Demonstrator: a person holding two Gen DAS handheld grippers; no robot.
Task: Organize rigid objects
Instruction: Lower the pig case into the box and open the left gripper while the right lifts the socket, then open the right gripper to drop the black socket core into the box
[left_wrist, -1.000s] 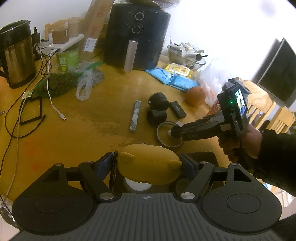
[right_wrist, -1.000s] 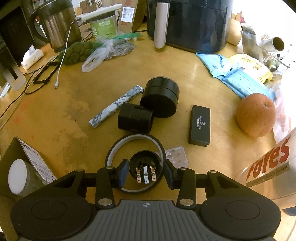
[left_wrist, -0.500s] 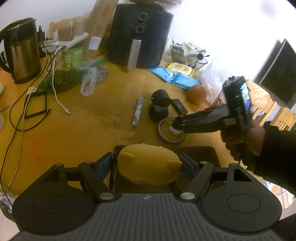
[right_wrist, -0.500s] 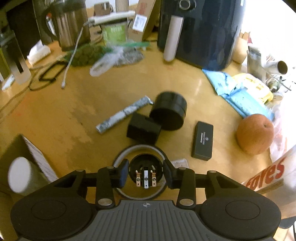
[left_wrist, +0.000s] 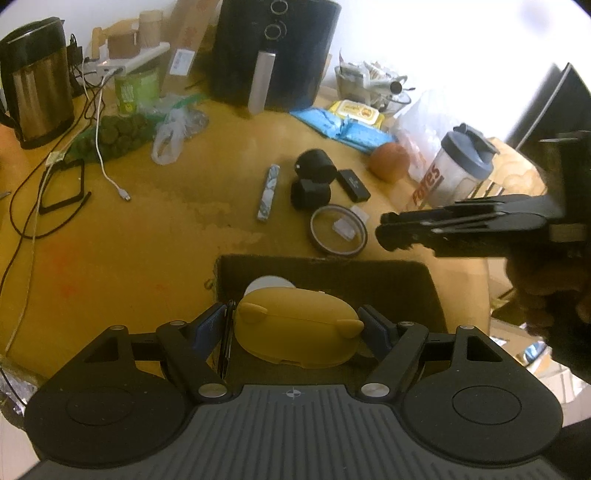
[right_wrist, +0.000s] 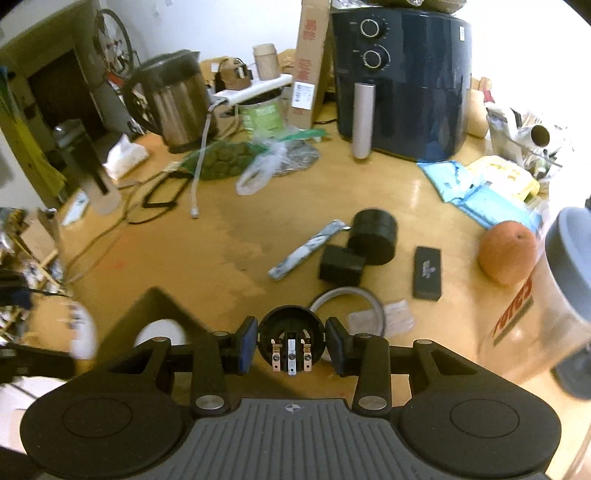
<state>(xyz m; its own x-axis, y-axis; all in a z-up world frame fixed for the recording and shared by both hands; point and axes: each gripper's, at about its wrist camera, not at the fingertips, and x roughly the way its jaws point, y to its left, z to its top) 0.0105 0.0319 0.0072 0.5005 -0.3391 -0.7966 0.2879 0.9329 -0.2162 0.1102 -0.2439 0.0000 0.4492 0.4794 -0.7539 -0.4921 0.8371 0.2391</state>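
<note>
My left gripper is shut on a yellow case with small ears, held above an open dark box that holds a white round lid. My right gripper is shut on a black round plug with metal contacts, lifted clear of the table. In the left wrist view the right gripper hovers just right of a tape ring. On the table beyond lie a black round tin, a black cube, a flat black box and a patterned stick.
An orange and a shaker bottle stand at the right. An air fryer, a kettle, bags and loose cables crowd the back and left. A small blister pack lies beside the ring.
My right gripper has risen with the plug from inside the tape ring and drawn back to the right. The left gripper keeps the yellow case over the box, which shows more.
</note>
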